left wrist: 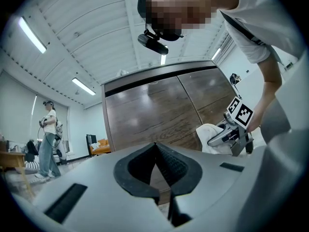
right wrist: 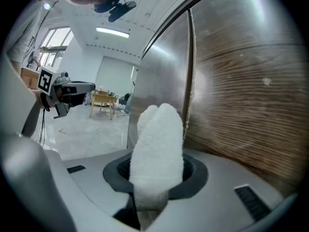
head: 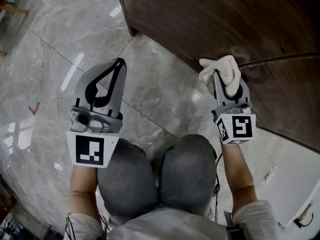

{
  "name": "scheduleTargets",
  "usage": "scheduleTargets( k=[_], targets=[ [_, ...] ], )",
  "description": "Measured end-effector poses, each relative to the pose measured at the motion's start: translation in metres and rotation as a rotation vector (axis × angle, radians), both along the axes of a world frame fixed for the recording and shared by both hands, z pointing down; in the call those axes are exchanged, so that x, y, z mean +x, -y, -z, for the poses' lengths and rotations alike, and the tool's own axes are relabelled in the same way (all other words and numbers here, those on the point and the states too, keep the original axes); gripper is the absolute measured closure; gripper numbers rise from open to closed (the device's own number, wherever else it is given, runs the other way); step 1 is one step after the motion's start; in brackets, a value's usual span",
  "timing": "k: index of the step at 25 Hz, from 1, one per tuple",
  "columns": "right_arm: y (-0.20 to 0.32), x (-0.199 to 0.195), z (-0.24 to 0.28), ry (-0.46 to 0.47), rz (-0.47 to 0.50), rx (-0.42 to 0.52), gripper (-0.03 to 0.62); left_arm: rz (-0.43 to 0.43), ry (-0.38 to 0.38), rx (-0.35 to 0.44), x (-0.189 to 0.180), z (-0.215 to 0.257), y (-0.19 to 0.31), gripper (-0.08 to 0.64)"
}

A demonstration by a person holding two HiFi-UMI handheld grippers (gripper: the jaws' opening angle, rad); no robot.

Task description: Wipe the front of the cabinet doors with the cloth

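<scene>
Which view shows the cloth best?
The right gripper view: the cloth stands large, clamped between the jaws. The head view shows it bunched at the right gripper near the cabinet door; the left gripper view, small and distant.

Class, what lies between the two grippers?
Bare marble floor separates the left gripper from the right gripper holding the cloth; the head view shows it.

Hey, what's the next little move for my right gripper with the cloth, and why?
Probably ease the right gripper forward so the cloth presses flat on the cabinet door, then sweep sideways. The cloth is clamped in its jaws right beside the wood, contact unclear.
</scene>
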State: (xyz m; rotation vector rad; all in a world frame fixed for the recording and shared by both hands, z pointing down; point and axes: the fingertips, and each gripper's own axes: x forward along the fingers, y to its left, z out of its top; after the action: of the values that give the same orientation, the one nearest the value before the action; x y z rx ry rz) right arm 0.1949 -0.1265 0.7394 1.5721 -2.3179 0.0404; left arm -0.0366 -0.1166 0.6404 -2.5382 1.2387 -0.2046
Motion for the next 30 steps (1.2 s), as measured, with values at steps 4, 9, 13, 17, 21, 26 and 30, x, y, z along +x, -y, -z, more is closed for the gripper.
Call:
scheduleTargets(
  k=[4, 9, 13, 17, 21, 26, 30],
  targets=[
    [0.001, -0.012, 0.006, -0.002, 0.035, 0.01, 0.457, 0.001, -0.023, -0.008, 0.001, 0.0, 0.005, 0.541],
    [0.012, -0.034, 0.014, -0.01, 0.087, 0.033, 0.457, -0.018, -0.023, -0.025, 0.003, -0.009, 0.009, 0.541],
    [0.026, -0.051, 0.025, -0.007, 0.118, 0.044, 0.457, -0.009, -0.049, -0.047, -0.007, -0.008, 0.013, 0.541],
    [0.037, -0.074, 0.038, -0.016, 0.14, 0.016, 0.457, 0.017, -0.088, -0.082, -0.02, 0.002, 0.014, 0.541],
    [0.036, -0.112, 0.06, -0.039, 0.185, -0.015, 0.457, 0.052, -0.103, -0.152, -0.035, 0.021, 0.009, 0.541],
    [0.023, -0.153, 0.111, -0.001, 0.212, -0.053, 0.457, 0.101, -0.122, -0.22, -0.053, 0.07, -0.004, 0.541],
    [0.01, -0.165, 0.174, 0.003, 0.231, -0.07, 0.457, 0.129, -0.138, -0.255, -0.055, 0.13, -0.018, 0.541]
  ],
)
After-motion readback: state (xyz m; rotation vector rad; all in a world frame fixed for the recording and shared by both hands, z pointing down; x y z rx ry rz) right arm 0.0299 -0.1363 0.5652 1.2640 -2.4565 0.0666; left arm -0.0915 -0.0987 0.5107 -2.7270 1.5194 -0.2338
